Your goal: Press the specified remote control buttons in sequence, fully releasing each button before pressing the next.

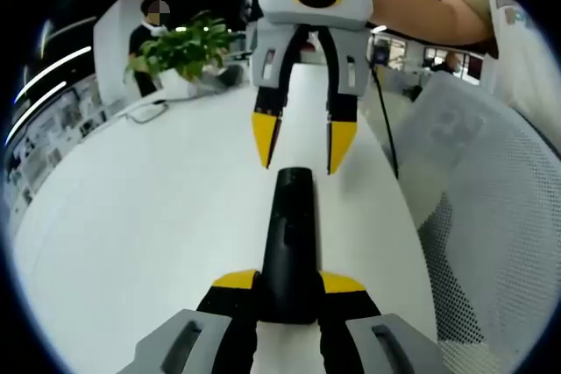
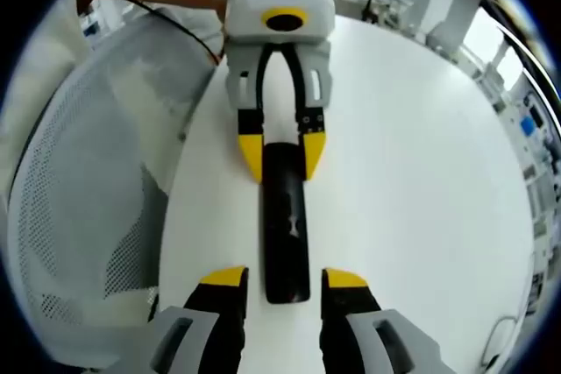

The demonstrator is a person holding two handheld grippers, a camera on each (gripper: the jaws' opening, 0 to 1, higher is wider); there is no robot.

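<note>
A long black remote control [image 1: 291, 225] lies lengthwise over the white table [image 1: 149, 216]. My left gripper [image 1: 289, 282] is shut on its near end, yellow tips pressed to both sides. In the right gripper view the same remote [image 2: 287, 216] runs up to the left gripper [image 2: 281, 153], which clamps its far end. My right gripper [image 2: 285, 279] is open, its yellow tips standing on either side of the remote's near end with a gap on each side. From the left gripper view, the right gripper [image 1: 304, 142] hangs open just above the remote's far end.
A white mesh chair [image 1: 491, 216] stands beside the table's edge, also seen as the chair [image 2: 88, 199]. A potted plant [image 1: 184, 50] and a person [image 1: 149, 32] are at the far end. A black cable [image 1: 386, 129] runs along the table edge.
</note>
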